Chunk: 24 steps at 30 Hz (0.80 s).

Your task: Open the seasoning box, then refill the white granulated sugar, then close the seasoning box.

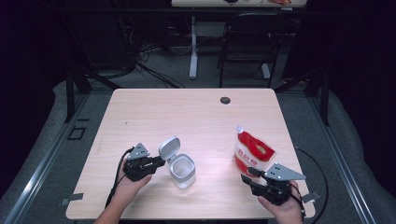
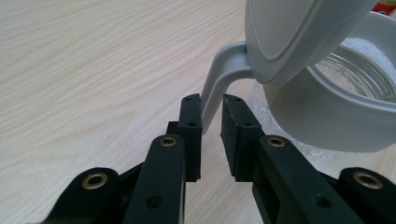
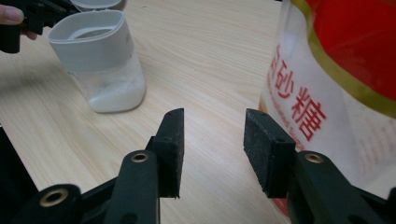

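The jar (image 1: 182, 171), near the tabletop's (image 1: 196, 116) front edge, looked rigid, smooth and light; its lid tab was the hold. The left gripper (image 2: 211, 122) straddled that tab, jaws parted. The bag (image 1: 252, 152), right of it, looked soft; the right gripper (image 3: 214, 140) stood open beside it.
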Available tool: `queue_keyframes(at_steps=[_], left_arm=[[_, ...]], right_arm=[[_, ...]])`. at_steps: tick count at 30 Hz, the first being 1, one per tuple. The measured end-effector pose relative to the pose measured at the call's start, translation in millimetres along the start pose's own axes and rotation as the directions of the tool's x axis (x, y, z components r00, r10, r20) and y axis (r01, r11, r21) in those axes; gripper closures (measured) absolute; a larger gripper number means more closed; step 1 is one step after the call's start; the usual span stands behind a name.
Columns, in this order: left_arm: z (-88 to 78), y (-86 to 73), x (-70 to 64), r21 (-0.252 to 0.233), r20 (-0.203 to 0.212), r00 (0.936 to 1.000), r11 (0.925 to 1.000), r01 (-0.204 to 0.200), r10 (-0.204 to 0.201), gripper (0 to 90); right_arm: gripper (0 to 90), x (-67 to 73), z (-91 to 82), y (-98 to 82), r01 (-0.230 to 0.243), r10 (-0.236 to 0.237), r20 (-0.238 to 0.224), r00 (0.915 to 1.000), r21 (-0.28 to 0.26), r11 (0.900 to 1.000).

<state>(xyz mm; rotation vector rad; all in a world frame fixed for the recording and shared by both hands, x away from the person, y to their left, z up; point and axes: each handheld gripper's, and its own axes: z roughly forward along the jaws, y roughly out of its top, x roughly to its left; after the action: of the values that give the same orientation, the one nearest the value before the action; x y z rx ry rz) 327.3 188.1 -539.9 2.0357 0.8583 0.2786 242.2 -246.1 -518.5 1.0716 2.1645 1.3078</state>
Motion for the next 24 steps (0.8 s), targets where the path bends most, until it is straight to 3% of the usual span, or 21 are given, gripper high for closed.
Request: queue_keyframes(at_steps=[12,14,19,20,24], left_arm=[[-1.4,0.2,7.0,-0.002,0.003,0.9998,0.9998,0.020,-0.020,74.6],[-2.6,1.4,11.0,0.023,0.020,0.9995,0.9994,0.025,-0.025,71.4],[-10.3,3.5,16.8,0.001,0.009,0.9994,0.9995,0.033,-0.033,70.9],[-12.4,3.0,18.9,0.003,0.001,0.9994,0.9994,0.035,-0.035,70.8],[-14.6,2.1,20.5,0.000,-0.013,0.9992,0.9993,0.038,-0.038,70.5]], right_arm=[[61.1,-16.4,0.4,-16.3,-0.029,0.030,-0.013,0.9995,0.055,0.998],[60.7,-21.0,-0.7,-19.9,-0.035,0.036,-0.014,0.9993,0.066,0.997],[61.8,-25.0,-3.6,-23.1,-0.016,0.017,-0.008,0.9998,0.096,0.995],[64.8,-27.7,-5.0,-24.0,-0.014,0.017,-0.023,0.9996,0.125,0.992],[65.6,-31.9,-7.6,-24.8,-0.013,0.020,-0.047,0.9987,0.149,0.989]])
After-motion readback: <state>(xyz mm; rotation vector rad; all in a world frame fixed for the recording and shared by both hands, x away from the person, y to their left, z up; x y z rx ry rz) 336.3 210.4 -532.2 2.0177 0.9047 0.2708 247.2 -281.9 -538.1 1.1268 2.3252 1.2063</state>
